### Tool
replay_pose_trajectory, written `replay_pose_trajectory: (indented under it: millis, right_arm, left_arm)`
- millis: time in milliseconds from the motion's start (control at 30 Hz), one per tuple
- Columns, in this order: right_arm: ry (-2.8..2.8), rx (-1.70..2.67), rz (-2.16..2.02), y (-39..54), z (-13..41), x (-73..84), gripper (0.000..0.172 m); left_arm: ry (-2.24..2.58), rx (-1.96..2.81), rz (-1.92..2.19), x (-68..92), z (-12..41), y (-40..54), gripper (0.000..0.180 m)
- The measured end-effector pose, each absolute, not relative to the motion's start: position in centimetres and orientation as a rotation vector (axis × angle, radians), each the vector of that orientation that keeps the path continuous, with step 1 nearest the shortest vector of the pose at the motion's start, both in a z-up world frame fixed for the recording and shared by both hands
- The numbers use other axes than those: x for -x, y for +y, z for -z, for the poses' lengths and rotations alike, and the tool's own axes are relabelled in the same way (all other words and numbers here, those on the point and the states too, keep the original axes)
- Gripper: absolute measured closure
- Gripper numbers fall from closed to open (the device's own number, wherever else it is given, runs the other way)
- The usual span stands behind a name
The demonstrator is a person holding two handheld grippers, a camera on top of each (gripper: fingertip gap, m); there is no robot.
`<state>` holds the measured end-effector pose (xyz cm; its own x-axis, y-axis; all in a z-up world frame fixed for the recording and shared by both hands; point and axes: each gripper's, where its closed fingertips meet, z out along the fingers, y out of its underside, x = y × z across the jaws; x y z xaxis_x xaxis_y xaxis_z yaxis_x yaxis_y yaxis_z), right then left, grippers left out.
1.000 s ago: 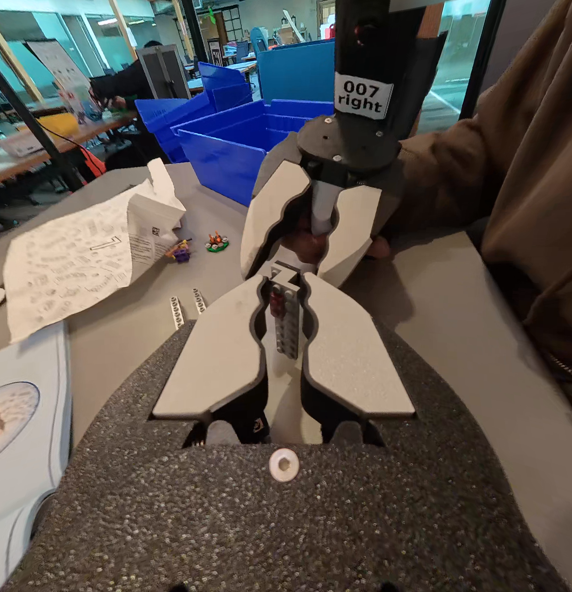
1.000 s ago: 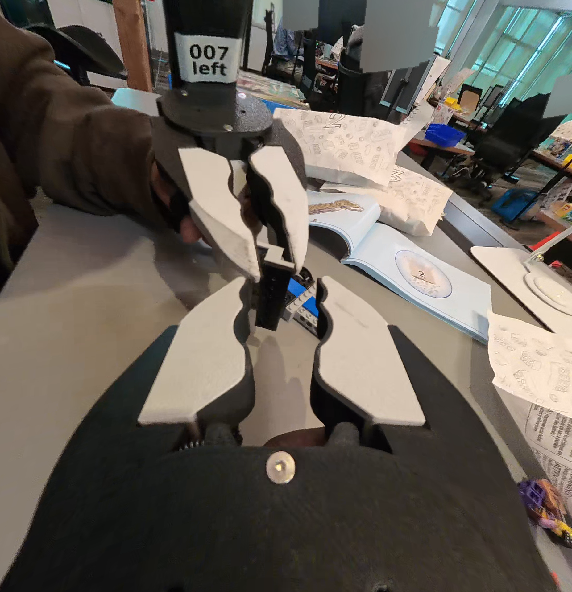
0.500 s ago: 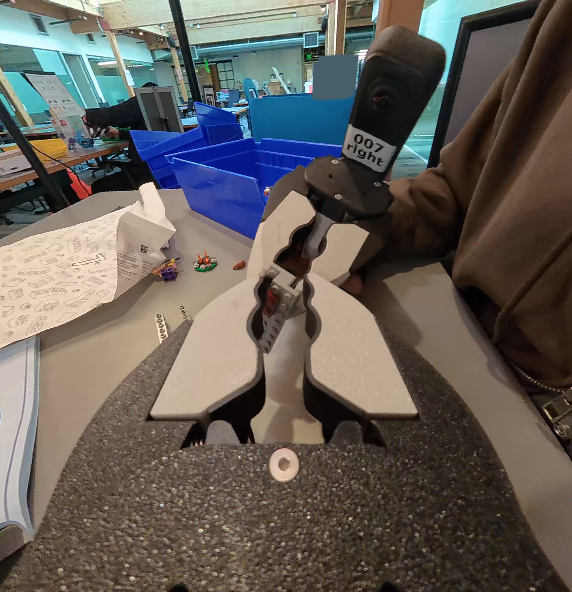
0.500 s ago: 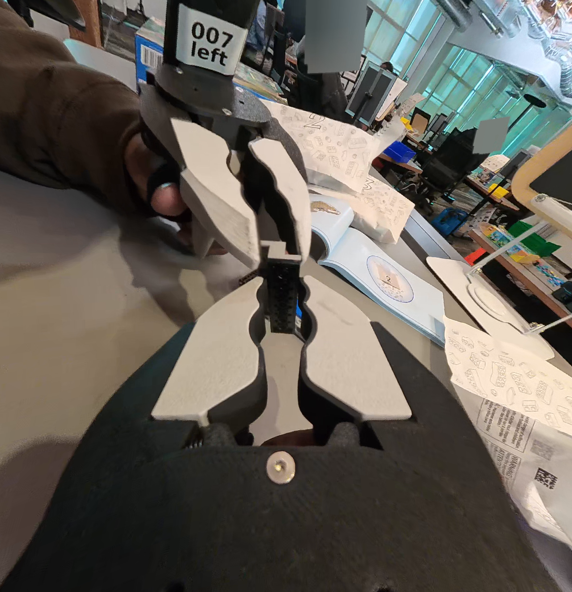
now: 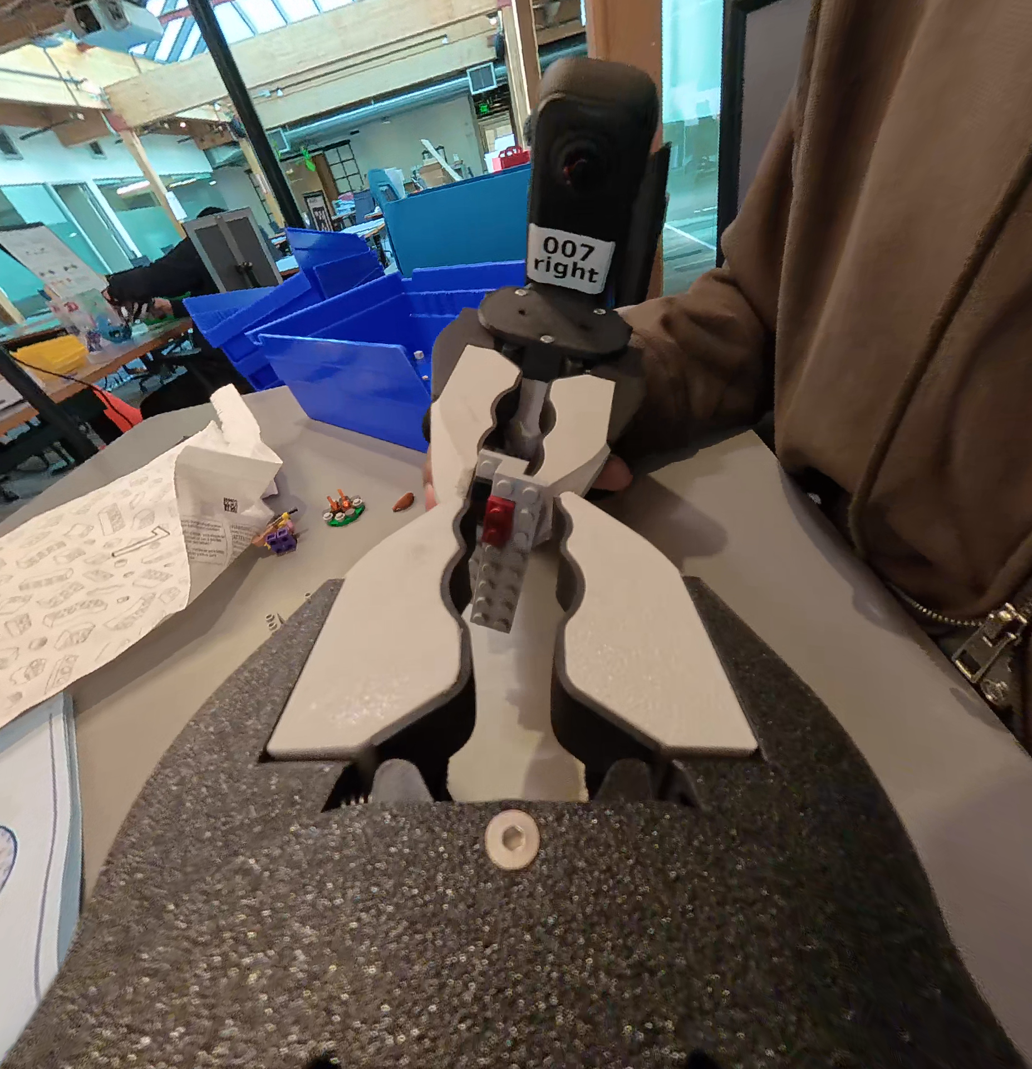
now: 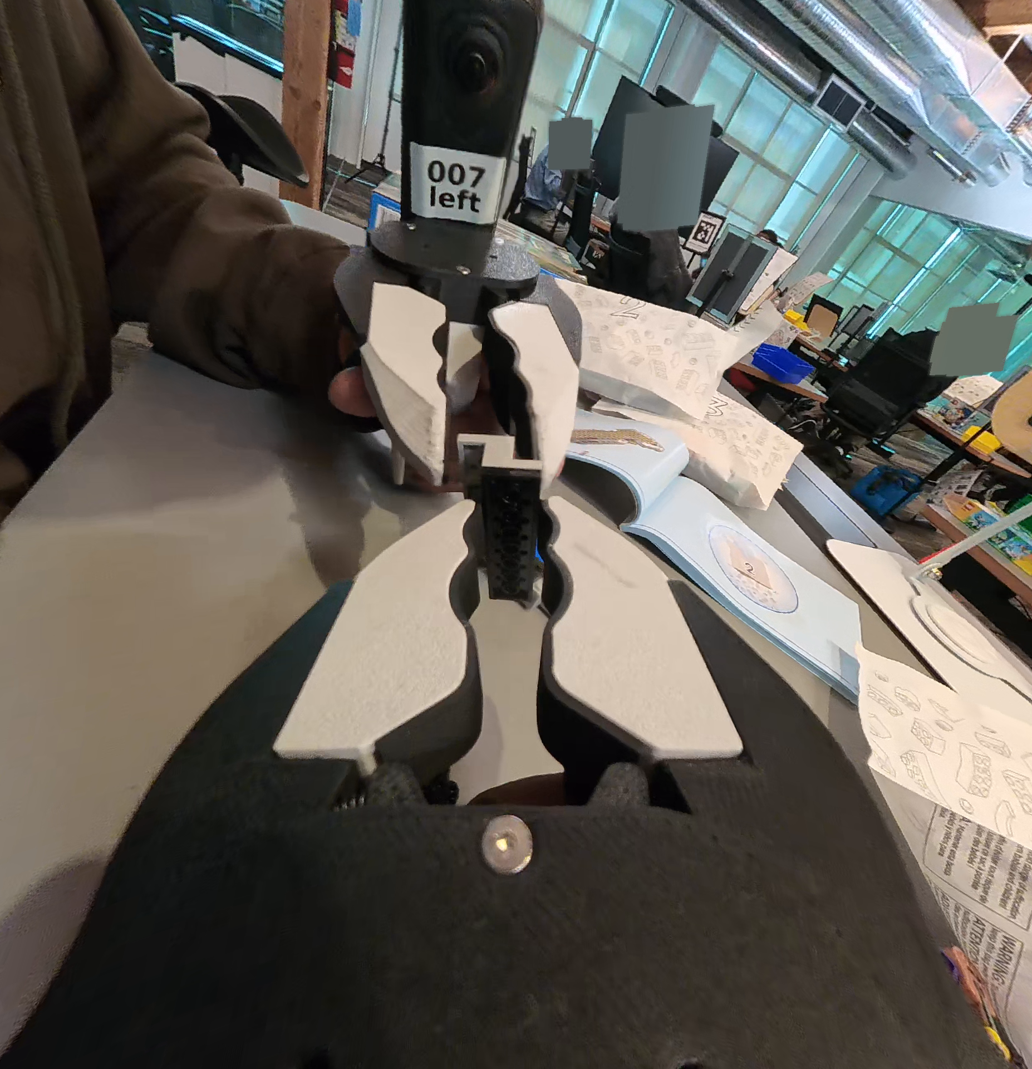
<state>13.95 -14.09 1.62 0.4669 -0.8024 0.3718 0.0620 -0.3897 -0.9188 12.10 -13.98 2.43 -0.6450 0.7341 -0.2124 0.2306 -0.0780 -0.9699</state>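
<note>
In the left wrist view, a grey brick assembly (image 5: pixel 505 555) with a small red piece is seen between the parted fingers of the left gripper (image 5: pixel 511 523) — clear air shows on its left side — while the right gripper (image 5: pixel 516 457) is clamped on its far end, above the grey table (image 5: pixel 704 520). In the right wrist view, the assembly's dark underside (image 6: pixel 511 541) is pinched by the right gripper (image 6: pixel 508 520) — apparently steadied from both ends — with an open booklet (image 6: pixel 733 555) and printed paper bags (image 6: pixel 664 347) laid out in an open-plan workroom.

An open-plan workshop or maker space: exposed timber beams (image 5: pixel 305 63) and silver ducts (image 6: pixel 837 63), glass partitions (image 6: pixel 791 162), rows of worktables (image 5: pixel 68 370), blue storage bins (image 5: pixel 352 370), office chairs (image 6: pixel 884 382), and toy-brick instruction booklets (image 6: pixel 733 567).
</note>
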Motion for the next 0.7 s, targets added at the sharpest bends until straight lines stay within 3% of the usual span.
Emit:
replay_pose_trajectory:
  millis: [700]
  right_arm:
    - [0.713,1.622,0.944,-14.6,-2.4,-13.5,0.15]
  left_arm:
    - [-1.882,1.039,-1.832,-12.7,-2.2,-14.5,0.164]
